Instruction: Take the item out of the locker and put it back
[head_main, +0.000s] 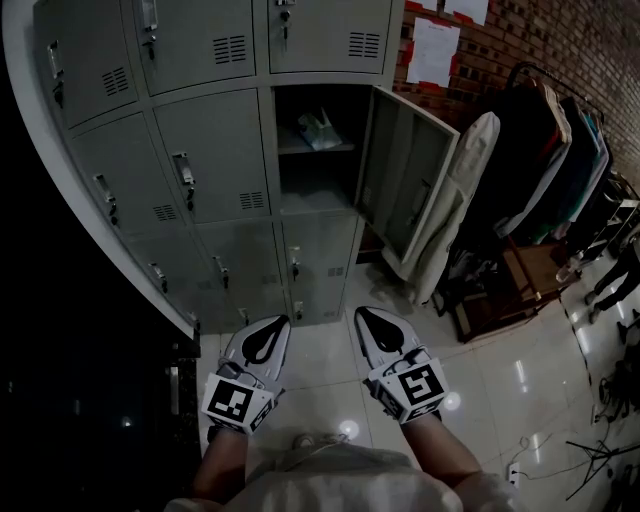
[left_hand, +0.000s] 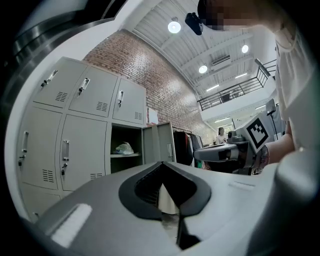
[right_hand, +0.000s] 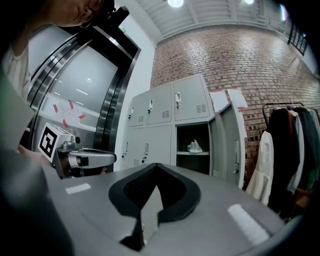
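Note:
A bank of grey lockers (head_main: 205, 150) stands ahead, and one compartment has its door (head_main: 405, 185) swung out to the right. On its upper shelf lies a pale crumpled bag-like item (head_main: 318, 128), also seen in the left gripper view (left_hand: 124, 148) and the right gripper view (right_hand: 194, 146). My left gripper (head_main: 280, 322) and right gripper (head_main: 362, 313) are side by side, level, well short of the lockers. Both point towards the open compartment. Each pair of jaws is closed tip to tip with nothing between them (left_hand: 161, 162) (right_hand: 156, 165).
A white coat (head_main: 460, 200) hangs just right of the open door. Behind it is a rack of dark clothes (head_main: 545, 150). Papers (head_main: 433, 50) are pinned to the brick wall. Cables (head_main: 600, 440) lie on the shiny floor at the right. A dark panel (head_main: 90, 400) fills the left.

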